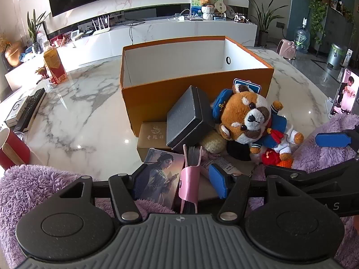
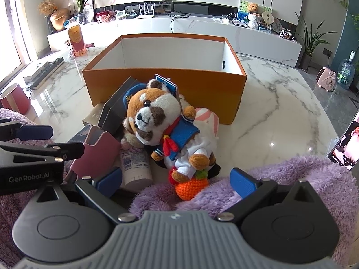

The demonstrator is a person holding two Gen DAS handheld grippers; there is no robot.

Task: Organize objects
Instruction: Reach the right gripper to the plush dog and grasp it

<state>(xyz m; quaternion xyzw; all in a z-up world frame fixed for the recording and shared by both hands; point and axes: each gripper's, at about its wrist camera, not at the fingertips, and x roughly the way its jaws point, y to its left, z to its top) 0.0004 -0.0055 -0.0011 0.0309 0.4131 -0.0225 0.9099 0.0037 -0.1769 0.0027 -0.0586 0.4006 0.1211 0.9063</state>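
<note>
Left gripper (image 1: 179, 183) spread wide, blue pads either side of a pink card sleeve (image 1: 190, 179) but clear of it, gripping nothing. Right gripper (image 2: 177, 179) likewise spread wide and holding nothing, hovering over the near edge of the pile, just above a crocheted orange ball (image 2: 190, 187).

Open orange box (image 2: 166, 87) standing at the far side on the marble table (image 2: 280, 116). Piled against its near wall: red panda plush (image 2: 163, 123) in a blue sailor outfit lying on top, tilted dark grey box (image 1: 190, 117) to its left, tan box (image 1: 152, 139) beneath that, illustrated card box (image 1: 162, 177) nearer, white tube (image 2: 135, 165) lying beside the sleeve. Purple fluffy fabric (image 2: 280, 179) along the near edge.
</note>
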